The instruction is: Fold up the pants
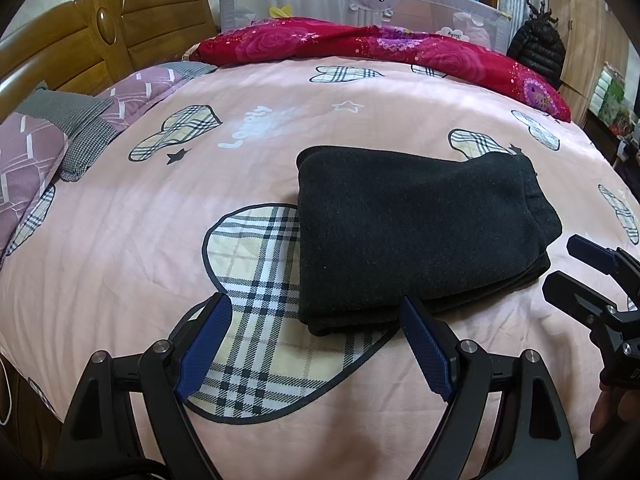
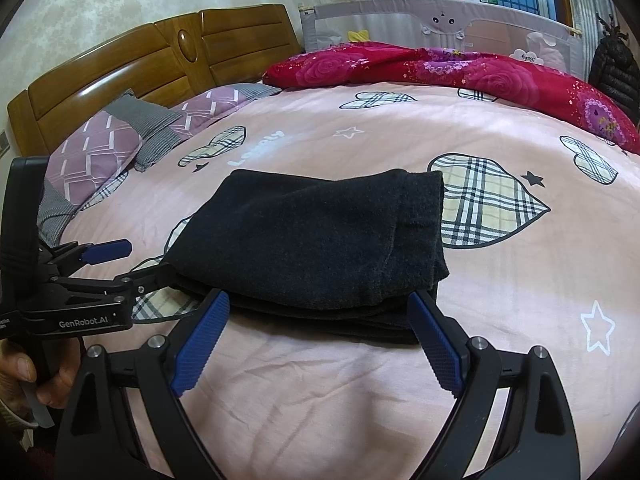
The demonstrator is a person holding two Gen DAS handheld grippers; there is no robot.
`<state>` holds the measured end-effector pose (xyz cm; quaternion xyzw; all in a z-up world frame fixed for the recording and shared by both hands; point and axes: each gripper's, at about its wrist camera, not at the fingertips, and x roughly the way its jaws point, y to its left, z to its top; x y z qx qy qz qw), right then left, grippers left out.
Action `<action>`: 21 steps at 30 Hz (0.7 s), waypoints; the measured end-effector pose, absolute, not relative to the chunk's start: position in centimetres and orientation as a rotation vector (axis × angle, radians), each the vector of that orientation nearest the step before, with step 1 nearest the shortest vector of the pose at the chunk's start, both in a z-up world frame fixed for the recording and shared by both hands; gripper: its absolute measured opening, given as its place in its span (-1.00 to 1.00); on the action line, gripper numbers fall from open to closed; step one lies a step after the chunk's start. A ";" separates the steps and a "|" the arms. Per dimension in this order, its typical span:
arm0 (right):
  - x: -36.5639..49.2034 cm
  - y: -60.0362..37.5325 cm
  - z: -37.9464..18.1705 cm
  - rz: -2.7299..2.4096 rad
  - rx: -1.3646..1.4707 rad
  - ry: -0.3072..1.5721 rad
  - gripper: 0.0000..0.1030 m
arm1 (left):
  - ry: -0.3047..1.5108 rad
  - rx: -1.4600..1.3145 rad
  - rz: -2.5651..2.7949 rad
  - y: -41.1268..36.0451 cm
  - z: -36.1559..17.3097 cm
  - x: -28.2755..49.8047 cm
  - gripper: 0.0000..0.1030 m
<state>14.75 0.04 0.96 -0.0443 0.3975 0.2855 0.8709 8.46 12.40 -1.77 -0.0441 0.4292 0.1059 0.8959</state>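
Blue-padded fingers of the left gripper [image 1: 316, 344] fill the bottom of the left wrist view, spread wide apart, nothing between them; they hover over a plaid heart print on the pink bedsheet [image 1: 120, 216], and whether the tips touch the sheet cannot be told. Right gripper [image 2: 320, 340] likewise stands wide apart and holds nothing; its tips sit at the near edge of the folded pants [image 2: 312, 240], contact uncertain.

Hidden or cut off:
- Lower layers of the dark grey pants show only as stacked edges at the near side; how many folds cannot be counted.
- Person's hand [image 2: 44, 376] seen only in part at the left edge of the right wrist view, wrapped round the left gripper's handle.
- Shelf contents at the far right of the left wrist view are too small to read.

Position: pants lie as a compact rectangle near the middle of the bed, toward the near edge, partly covering a plaid heart.

Room: open sheet on all sides of the bundle. Red floral quilt [image 1: 360, 44] runs along the far edge before a grey bed rail [image 1: 360, 0]; purple pillows [image 2: 100, 148] lie against the wooden headboard [image 2: 160, 56], all well apart from the pants.
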 end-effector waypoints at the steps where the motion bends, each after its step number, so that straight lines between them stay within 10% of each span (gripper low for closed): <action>1: 14.8 0.0 1.0 0.598 -0.093 0.830 0.76 | 0.890 -0.094 0.218 12.5 -1.8 8.5 0.67; 21: 14.7 0.0 2.2 0.598 -0.081 0.801 0.77 | 0.860 -0.096 0.214 12.6 -0.3 8.5 0.67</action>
